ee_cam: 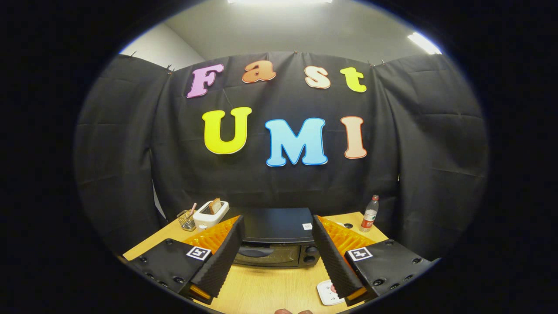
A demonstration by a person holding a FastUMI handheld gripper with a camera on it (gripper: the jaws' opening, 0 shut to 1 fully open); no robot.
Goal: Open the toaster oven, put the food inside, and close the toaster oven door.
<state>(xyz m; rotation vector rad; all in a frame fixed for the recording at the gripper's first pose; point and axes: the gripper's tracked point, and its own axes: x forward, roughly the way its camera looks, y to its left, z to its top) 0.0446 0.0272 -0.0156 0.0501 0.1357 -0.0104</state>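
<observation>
The hand-held gripper hangs wide open, holding nothing, with the toaster oven shut just beyond its fingers at the surface's middle. Best come in low and hook the door handle squarely. Back-left corner: a white toaster holds toast; a mesh cup holds something pink.
</observation>
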